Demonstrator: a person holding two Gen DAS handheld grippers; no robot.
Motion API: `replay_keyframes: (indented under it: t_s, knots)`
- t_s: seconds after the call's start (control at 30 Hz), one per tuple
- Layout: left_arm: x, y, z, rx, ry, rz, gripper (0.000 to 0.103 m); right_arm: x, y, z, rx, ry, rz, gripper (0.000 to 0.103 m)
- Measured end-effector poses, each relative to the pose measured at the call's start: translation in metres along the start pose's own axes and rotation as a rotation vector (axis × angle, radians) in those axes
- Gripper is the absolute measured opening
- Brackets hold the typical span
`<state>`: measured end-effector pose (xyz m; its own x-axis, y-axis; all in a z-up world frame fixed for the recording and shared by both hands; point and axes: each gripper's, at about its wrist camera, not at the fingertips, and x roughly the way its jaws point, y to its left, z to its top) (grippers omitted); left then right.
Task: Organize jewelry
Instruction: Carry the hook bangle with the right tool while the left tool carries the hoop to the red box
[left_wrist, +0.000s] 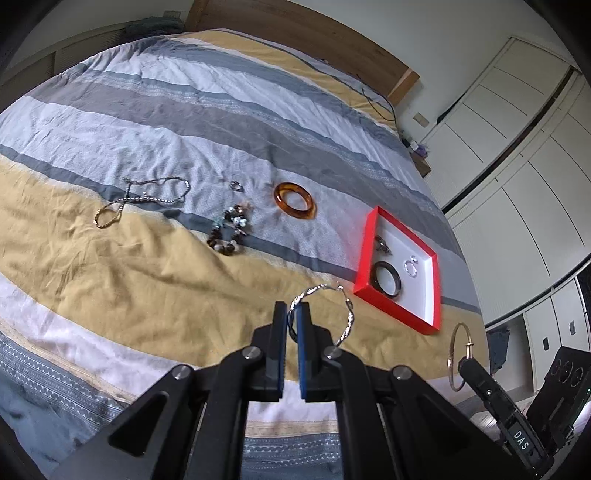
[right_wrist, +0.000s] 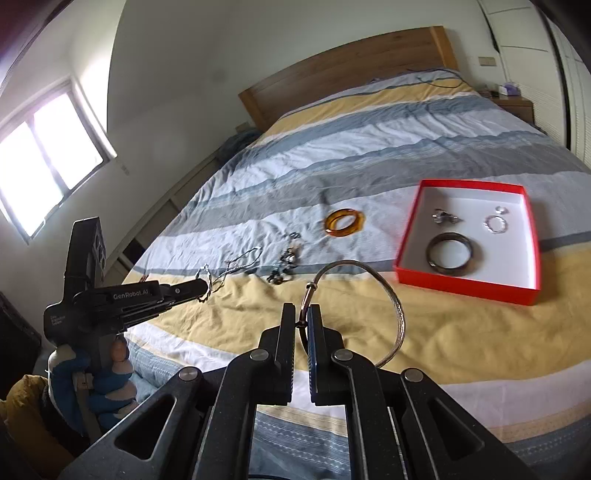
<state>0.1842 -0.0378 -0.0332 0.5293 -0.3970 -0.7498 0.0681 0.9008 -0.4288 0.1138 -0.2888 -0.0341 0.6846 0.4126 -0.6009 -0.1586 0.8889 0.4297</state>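
Carrying step: our left gripper (left_wrist: 294, 314) was clamped on a twisted silver hoop (left_wrist: 325, 314), our right gripper (right_wrist: 302, 317) on a thin bangle (right_wrist: 369, 314), both above the bedspread (left_wrist: 129, 277); next, release into the red box (right_wrist: 469, 288).

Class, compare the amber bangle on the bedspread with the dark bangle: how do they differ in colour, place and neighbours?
Colour: the amber bangle is translucent orange-brown; the dark bangle is near black.
Place: the amber bangle lies on the bedspread; the dark bangle lies inside the red box.
Neighbours: the amber bangle lies alone; the dark bangle has silver rings beside it.
Shared: both are thick round hoops lying flat, unheld.
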Motion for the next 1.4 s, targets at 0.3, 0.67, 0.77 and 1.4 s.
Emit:
replay_keyframes:
  t_s: [0.3,0.67,0.77,1.4]
  knots:
    - [0.024,-0.059,-0.013,0.112,0.061,-0.011,0.004,-0.032,-0.063,-0.002,0.086,-0.056,-0.060,0.006]
    - [0.079,-0.135,-0.007,0.268,0.124,-0.011,0.004,-0.029,-0.125,0.018,0.135,-0.068,-0.097,0.006]
    - [0.101,-0.156,-0.002,0.319,0.133,0.001,0.004,-0.019,-0.137,0.030,0.128,-0.065,-0.100,0.006]
    - [0.251,-0.197,0.021,0.467,0.224,0.110,0.004,0.099,-0.203,0.067,0.074,0.132,-0.191,0.006]
